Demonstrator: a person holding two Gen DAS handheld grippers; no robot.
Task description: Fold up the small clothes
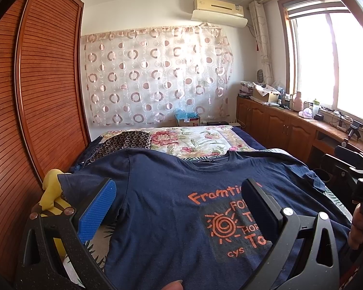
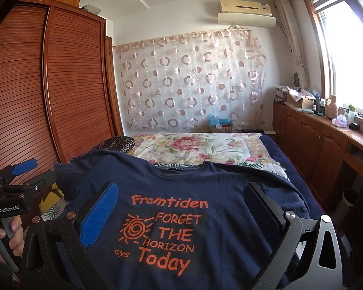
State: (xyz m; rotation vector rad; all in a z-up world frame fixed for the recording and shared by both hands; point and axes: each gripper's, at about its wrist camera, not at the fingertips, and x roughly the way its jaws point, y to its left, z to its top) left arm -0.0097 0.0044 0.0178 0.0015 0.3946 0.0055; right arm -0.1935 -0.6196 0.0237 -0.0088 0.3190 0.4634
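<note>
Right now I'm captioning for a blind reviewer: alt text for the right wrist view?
A navy T-shirt printed in orange lies flat, front up, on a bed, framed by the open right tongs. A floral blanket lies beyond it, and the left tongs hover at left.

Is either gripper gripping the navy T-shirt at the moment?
No: the left gripper and right gripper gape open above the navy T-shirt.

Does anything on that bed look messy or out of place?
Mostly tidy. The navy T-shirt lies face up on the bed, but its sleeve nearest the window is bunched and rumpled, not spread flat. Both grippers are open above it, holding nothing.
</note>
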